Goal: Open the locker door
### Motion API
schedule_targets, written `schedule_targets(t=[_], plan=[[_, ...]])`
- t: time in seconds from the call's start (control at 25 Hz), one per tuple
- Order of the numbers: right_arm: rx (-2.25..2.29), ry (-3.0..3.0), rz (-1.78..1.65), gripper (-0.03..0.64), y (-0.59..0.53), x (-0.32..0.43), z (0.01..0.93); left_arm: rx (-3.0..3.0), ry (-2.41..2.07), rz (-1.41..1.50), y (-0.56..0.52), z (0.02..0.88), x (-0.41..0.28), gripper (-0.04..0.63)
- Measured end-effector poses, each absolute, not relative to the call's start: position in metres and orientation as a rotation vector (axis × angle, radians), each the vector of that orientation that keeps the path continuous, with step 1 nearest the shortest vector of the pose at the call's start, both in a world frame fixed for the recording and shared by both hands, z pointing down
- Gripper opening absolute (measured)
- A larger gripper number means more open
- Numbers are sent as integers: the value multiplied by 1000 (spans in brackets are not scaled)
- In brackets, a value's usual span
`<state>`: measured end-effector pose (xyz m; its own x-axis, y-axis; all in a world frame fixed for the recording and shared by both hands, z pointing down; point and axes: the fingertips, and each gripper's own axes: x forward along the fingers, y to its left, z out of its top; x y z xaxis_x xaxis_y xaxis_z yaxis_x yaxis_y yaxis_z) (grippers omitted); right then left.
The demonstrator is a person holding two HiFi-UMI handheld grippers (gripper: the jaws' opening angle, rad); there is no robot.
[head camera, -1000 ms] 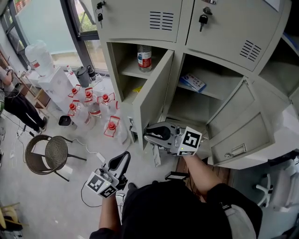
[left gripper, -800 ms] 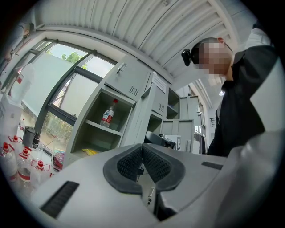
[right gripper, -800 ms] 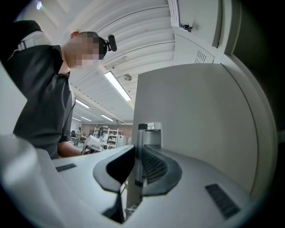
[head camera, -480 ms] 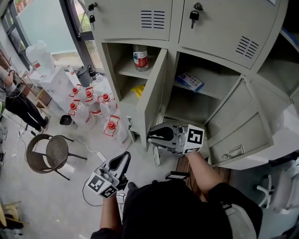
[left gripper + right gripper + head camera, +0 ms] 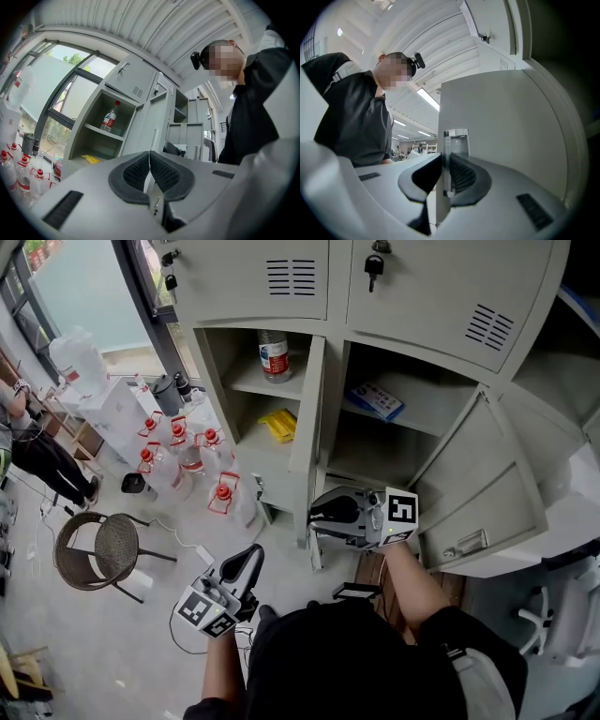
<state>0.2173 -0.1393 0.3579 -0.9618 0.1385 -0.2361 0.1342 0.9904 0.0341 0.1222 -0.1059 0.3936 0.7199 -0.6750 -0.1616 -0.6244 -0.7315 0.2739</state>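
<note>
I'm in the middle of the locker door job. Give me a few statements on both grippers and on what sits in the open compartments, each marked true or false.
1. The right gripper has its jaws clamped on the edge of the grey metal locker door. True.
2. The left gripper holds the clear plastic bottle with a red label. False: its jaws are together with nothing between them, and the bottle stands on the upper shelf.
3. A flat yellow item lies in the same compartment, below the bottle's shelf. True.
4. The blue-and-white packet lies beside the bottle. False: it is in the next compartment to the right.
</note>
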Motion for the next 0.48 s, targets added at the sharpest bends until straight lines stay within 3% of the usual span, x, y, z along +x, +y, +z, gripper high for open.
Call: schedule_targets(t=[0.48], plan=[[240,2860,-33,54,-138,243,358,2735,-1010,-327,-108,399,130,18]])
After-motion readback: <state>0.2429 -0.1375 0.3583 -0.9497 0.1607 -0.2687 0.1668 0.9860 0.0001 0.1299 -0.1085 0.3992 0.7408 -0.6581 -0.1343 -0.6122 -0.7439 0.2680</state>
